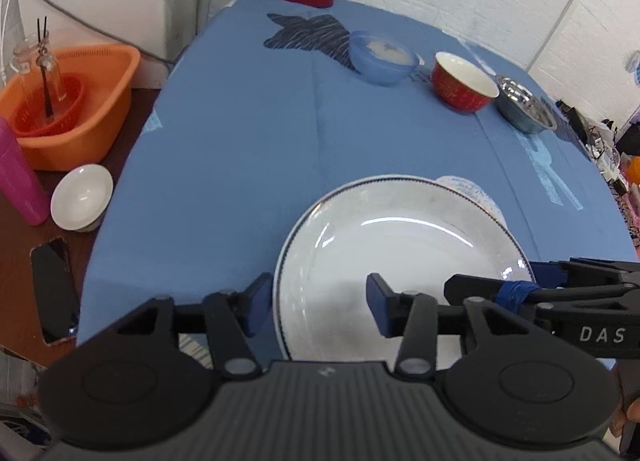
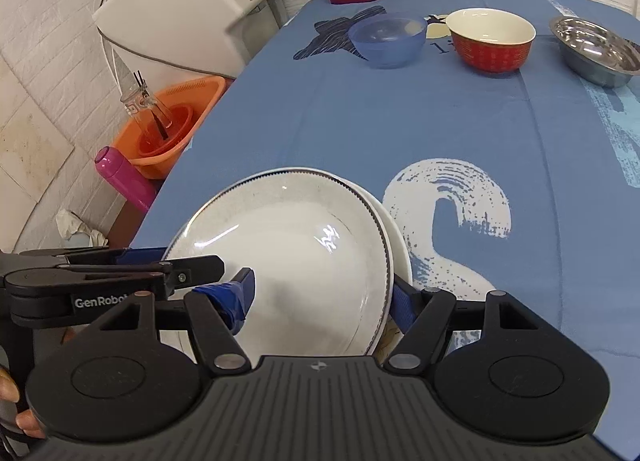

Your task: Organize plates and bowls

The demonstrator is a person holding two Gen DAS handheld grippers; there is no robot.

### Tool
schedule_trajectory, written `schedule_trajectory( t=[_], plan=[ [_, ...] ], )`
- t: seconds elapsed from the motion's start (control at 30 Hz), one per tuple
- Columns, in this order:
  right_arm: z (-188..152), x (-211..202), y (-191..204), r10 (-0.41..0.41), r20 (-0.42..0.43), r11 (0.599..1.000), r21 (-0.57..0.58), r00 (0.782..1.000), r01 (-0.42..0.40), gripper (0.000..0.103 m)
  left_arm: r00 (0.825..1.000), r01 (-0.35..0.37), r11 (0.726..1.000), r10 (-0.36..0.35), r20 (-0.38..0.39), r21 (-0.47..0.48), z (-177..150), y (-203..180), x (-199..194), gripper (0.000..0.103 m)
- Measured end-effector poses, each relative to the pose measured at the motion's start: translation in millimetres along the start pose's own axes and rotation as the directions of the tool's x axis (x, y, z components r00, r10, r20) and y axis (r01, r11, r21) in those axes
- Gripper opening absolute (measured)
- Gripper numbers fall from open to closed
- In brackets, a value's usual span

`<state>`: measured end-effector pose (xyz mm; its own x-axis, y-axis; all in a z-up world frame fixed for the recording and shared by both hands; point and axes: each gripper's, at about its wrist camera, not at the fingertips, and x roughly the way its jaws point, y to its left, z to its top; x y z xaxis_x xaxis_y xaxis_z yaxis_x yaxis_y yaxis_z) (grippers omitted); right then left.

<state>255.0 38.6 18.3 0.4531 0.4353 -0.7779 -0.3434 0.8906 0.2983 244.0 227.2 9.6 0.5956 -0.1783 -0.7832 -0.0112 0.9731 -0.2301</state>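
1. From my left wrist camera, the left gripper (image 1: 318, 307) has its fingers spread, and the near-left rim of the white plate (image 1: 400, 261) runs through the gap between them: one finger sits outside the rim, the other over the plate's inside. I cannot tell whether either pad touches it.
2. From my right wrist camera, the right gripper (image 2: 324, 303) is also spread wide, straddling the plate's (image 2: 288, 253) near-right rim: the taped finger lies over the plate's inside, the other outside the rim.
3. That view shows a second white plate (image 2: 400, 249) under the first, its edge peeking out on the right. The stack rests on the blue-clothed surface (image 2: 360, 133) at its near edge.
4. Each gripper appears in the other's view, reaching in sideways over the plate.
5. Well apart, at the far side of the surface, stand a blue bowl (image 2: 386, 39), a red bowl (image 2: 494, 41) and a steel bowl (image 2: 596, 51) in a row.
6. A small white bowl (image 1: 82, 197) sits off the cloth to the left, near an orange basin (image 1: 76, 101).
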Motion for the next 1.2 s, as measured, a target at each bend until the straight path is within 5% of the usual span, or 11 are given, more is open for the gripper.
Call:
schedule_trajectory(
  t=[0.33,0.63,0.77,0.9,1.07,1.2],
  plan=[
    [2,1,-1,0.029,-0.046,0.991,-0.127,0.999,-0.034,0.057,0.991,-0.02,0.998,0.013,0.132,0.053,39,-27,-37,0.055],
    [22,-37,-65,0.169,0.025,0.98,0.099,0.985,-0.171,0.055,0.995,0.033,0.997,-0.04,0.089,0.074,62,-70,-8,0.056],
    [34,-54,-109,0.076,0.094,0.991,0.104,0.993,-0.085,0.055,0.995,0.083,0.991,-0.087,0.039,0.105,76,-106,19,0.057],
    [59,-67,-187,-0.105,0.14,0.977,0.2,0.985,0.076,0.055,0.983,0.184,0.98,-0.182,-0.035,0.079,97,-154,61,0.057],
    [106,-60,-267,-0.244,0.144,0.928,0.322,0.959,0.188,0.056,0.942,0.314,0.937,-0.328,-0.074,-0.155,132,-214,131,0.057],
    [151,-35,-295,-0.283,0.147,0.927,0.295,0.948,0.231,0.056,0.95,0.297,0.901,-0.311,0.008,-0.317,152,-239,174,0.057]
  ],
)
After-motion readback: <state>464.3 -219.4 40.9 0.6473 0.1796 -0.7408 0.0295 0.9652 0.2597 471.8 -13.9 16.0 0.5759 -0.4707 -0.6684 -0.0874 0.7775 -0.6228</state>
